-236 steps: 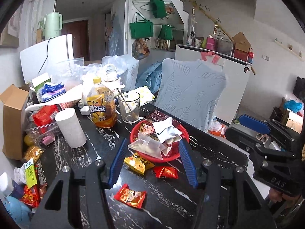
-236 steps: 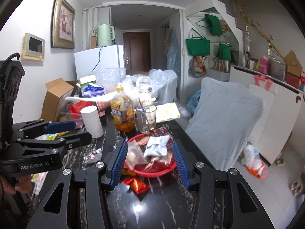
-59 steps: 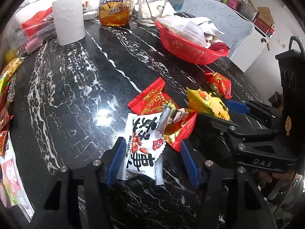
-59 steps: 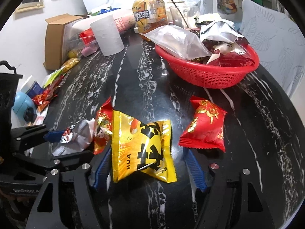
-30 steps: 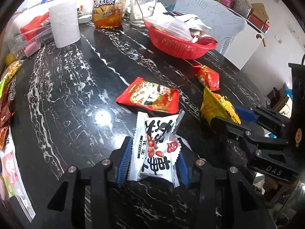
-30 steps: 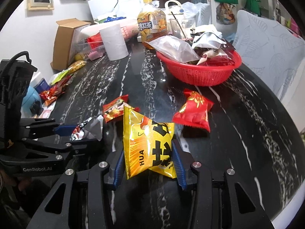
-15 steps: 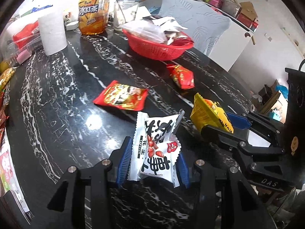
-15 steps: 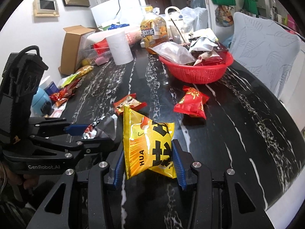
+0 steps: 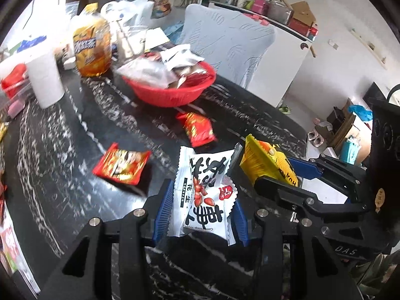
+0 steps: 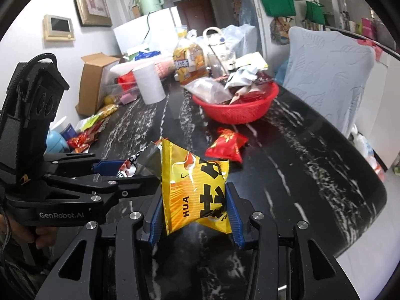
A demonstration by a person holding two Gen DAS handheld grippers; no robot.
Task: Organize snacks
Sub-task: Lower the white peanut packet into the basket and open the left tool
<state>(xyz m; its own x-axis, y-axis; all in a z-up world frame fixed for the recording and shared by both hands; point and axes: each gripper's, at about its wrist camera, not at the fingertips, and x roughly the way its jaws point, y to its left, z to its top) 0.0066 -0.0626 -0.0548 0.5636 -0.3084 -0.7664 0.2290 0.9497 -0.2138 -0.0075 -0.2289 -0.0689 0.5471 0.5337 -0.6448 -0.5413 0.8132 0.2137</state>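
Note:
My left gripper [image 9: 201, 206] is shut on a white peanut packet [image 9: 205, 195], lifted off the black marble table [image 9: 75, 200]. Beside it, my right gripper [image 10: 193, 210] is shut on a yellow snack packet [image 10: 195, 192], also held above the table; that packet shows in the left wrist view [image 9: 267, 165] too. The red basket [image 9: 170, 90] full of packets stands farther back, seen again from the right wrist [image 10: 237, 110]. Two red packets lie on the table: one flat at the left [image 9: 122, 163], one nearer the basket [image 9: 197, 127].
Behind the basket stand an iced tea bottle [image 9: 91, 47], a glass [image 9: 130, 40] and a paper roll [image 9: 45, 80]. More packets and a cardboard box [image 10: 95, 85] crowd the table's left edge. A padded chair [image 10: 327, 75] sits at the right side.
Both grippers have risen with their packets and swung toward the basket, which now sits nearer the middle of each view. The grips are unchanged.

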